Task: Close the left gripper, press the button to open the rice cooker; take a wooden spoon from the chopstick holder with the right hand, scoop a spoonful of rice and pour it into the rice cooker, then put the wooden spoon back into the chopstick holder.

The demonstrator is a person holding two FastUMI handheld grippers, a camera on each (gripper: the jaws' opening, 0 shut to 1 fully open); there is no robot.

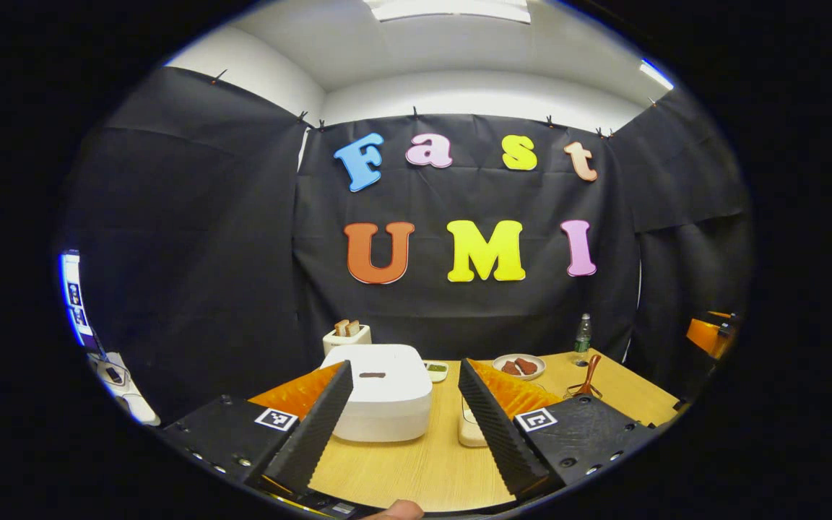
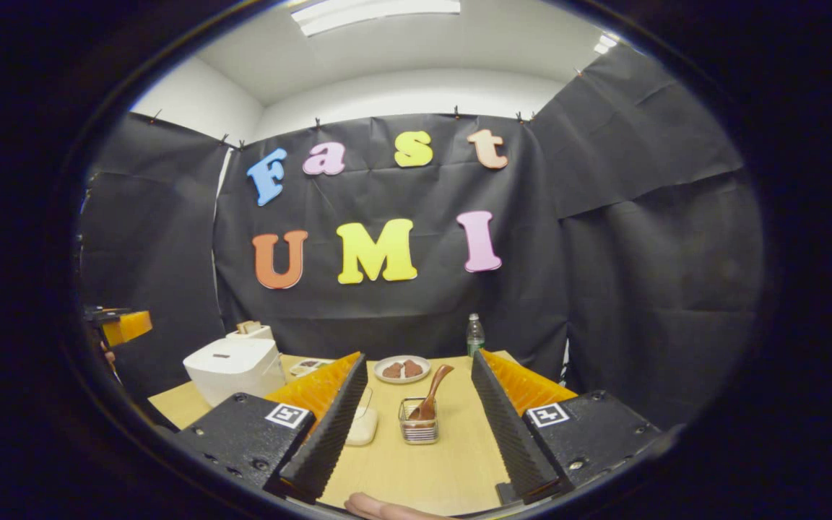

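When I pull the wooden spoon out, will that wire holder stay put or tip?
The wire holder looks small and light, so it may drag or tip. The wooden spoon leans loosely to one side, apparently unwedged; it is likely stiff and light. Lifting along its lean should help.

white rice cooker (image 1: 384, 393) on a light wood-grain table (image 1: 423, 462), brown wooden spoon (image 2: 432, 392) in a wire chopstick holder (image 2: 418, 421)

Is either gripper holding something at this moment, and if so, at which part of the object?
Nothing is held. The left gripper and the right gripper are both open, and the wooden spoon stands untouched in the chopstick holder.
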